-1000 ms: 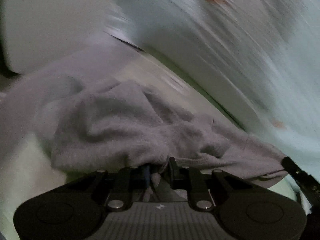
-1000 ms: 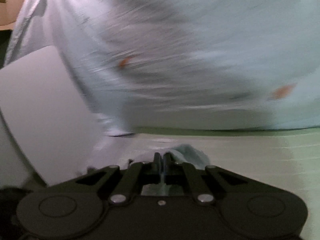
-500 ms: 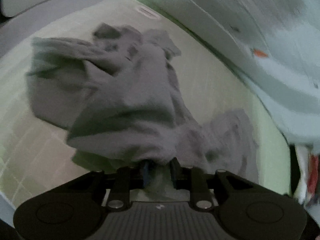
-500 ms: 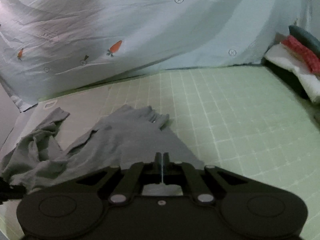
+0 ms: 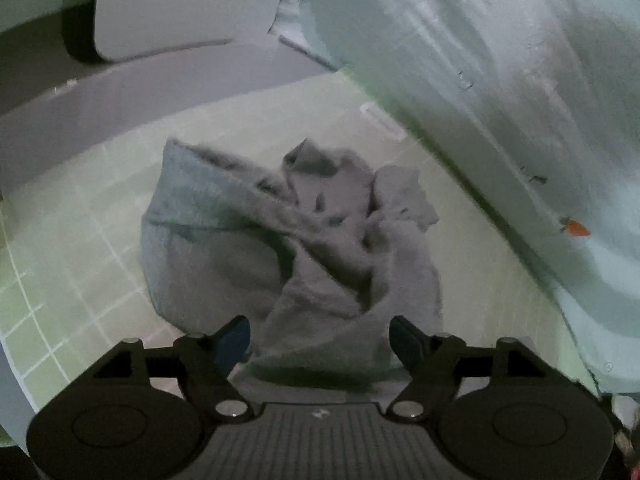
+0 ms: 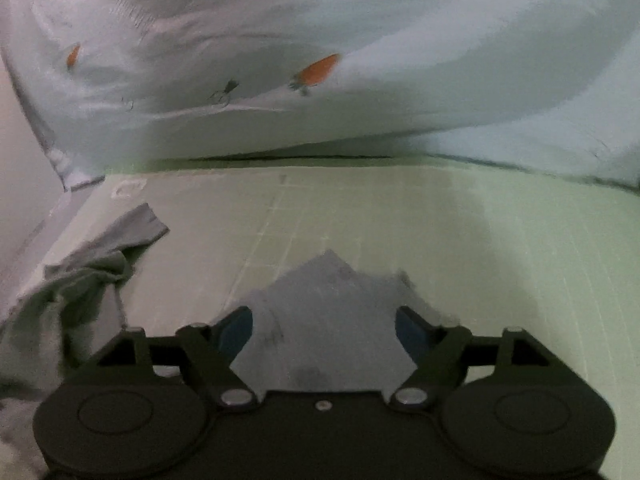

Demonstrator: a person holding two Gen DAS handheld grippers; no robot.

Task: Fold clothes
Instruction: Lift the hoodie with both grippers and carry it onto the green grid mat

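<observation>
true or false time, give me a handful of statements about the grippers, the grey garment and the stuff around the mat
1. The left gripper is open. True.
2. The right gripper is clamped shut on the grey garment. False: its jaws stand wide apart, with cloth lying between them.
3. The grey garment lies crumpled on the green grid mat. True.
4. The pale sheet behind the mat is printed with bananas. False: the prints are orange carrots.
5. The garment is folded into a neat rectangle. False: it is bunched and creased.

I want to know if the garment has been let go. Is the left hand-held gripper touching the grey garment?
Cannot tell. In the left wrist view the left hand-held gripper is open, and the grey garment lies between the fingers, but no clear gap or contact shows.
</observation>
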